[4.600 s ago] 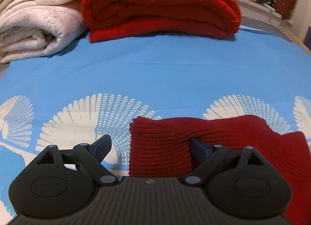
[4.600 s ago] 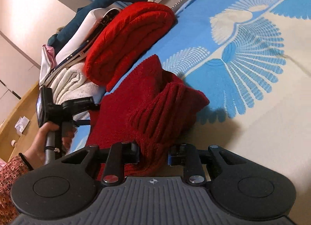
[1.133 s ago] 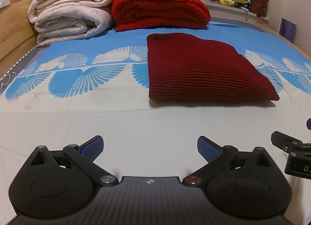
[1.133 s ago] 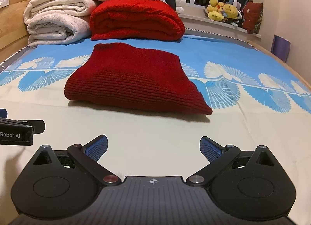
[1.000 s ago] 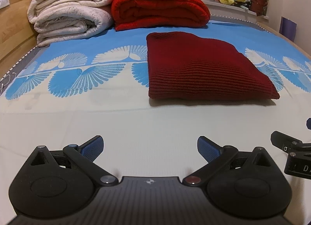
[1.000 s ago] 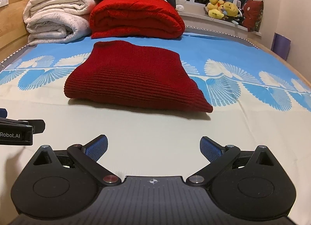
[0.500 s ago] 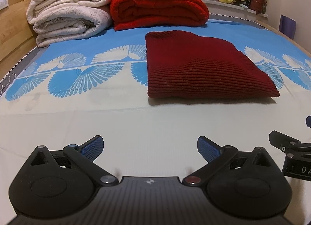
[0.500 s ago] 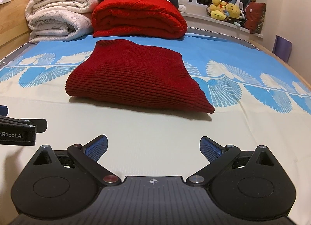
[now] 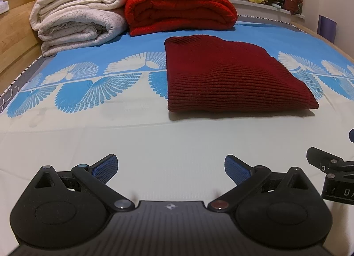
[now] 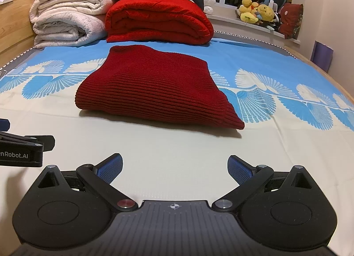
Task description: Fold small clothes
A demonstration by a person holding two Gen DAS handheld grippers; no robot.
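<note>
Dark red knitted sweater [image 9: 232,74] lies folded into a thick flat rectangle on your bedsheet [image 9: 177,141], straddling its blue fan-patterned band and its plain cream part. Your left gripper [image 9: 170,168] sits low over the cream part, well short of the sweater, fingers spread wide and holding nothing. Your right gripper [image 10: 174,168] is just beside it, equally spread and empty-handed. Beyond the sweater, a bright red folded blanket [image 10: 159,21] rests beside a stack of white quilts [image 9: 77,26], and yellow plush toys [image 10: 256,12] line the windowsill.
</note>
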